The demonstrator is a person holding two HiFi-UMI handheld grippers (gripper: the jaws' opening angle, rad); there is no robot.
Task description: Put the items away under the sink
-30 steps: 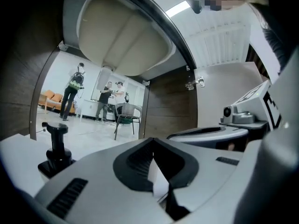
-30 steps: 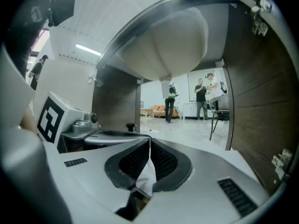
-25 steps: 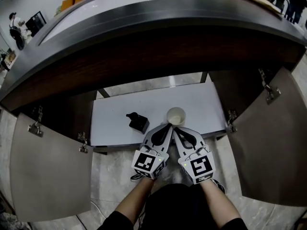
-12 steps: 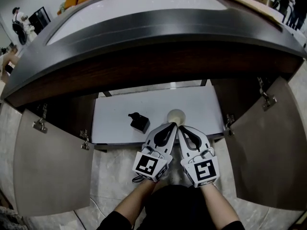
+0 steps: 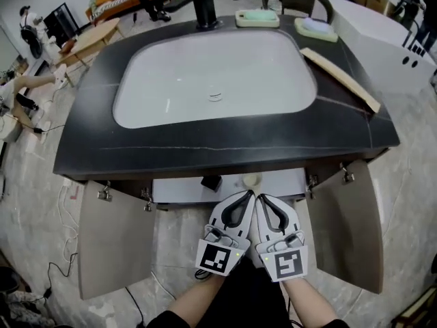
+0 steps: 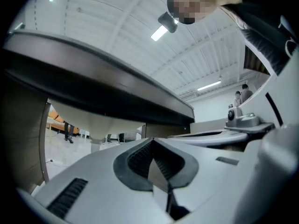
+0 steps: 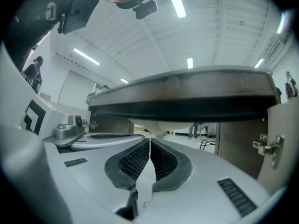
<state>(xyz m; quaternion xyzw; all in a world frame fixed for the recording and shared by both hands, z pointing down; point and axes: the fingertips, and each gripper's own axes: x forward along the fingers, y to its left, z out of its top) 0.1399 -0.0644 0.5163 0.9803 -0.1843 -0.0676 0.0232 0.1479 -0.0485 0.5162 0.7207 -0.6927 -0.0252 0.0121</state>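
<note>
Under the dark counter (image 5: 225, 157), only the front strip of the white cabinet shelf (image 5: 177, 188) shows. On it stand a small black object (image 5: 211, 182) and a pale cup (image 5: 252, 180), both half hidden by the counter's edge. My left gripper (image 5: 248, 195) and right gripper (image 5: 263, 197) hover side by side in front of the shelf, near the cup, both shut and empty. In the left gripper view the pads (image 6: 140, 160) meet with nothing between them. The right gripper view shows its pads (image 7: 133, 161) pressed together too, pointing under the counter (image 7: 187, 101).
Both cabinet doors hang open, one at the left (image 5: 113, 241) and one at the right (image 5: 345, 224). The white basin (image 5: 215, 77) fills the counter, with a black faucet (image 5: 203, 5), two soap trays (image 5: 257, 18) and a wooden board (image 5: 339, 78) behind. People stand far off.
Both grippers and the head camera have risen. The counter top and basin now show from above, and most of the shelf has slipped out of sight under the counter's edge. Jaws stay shut.
</note>
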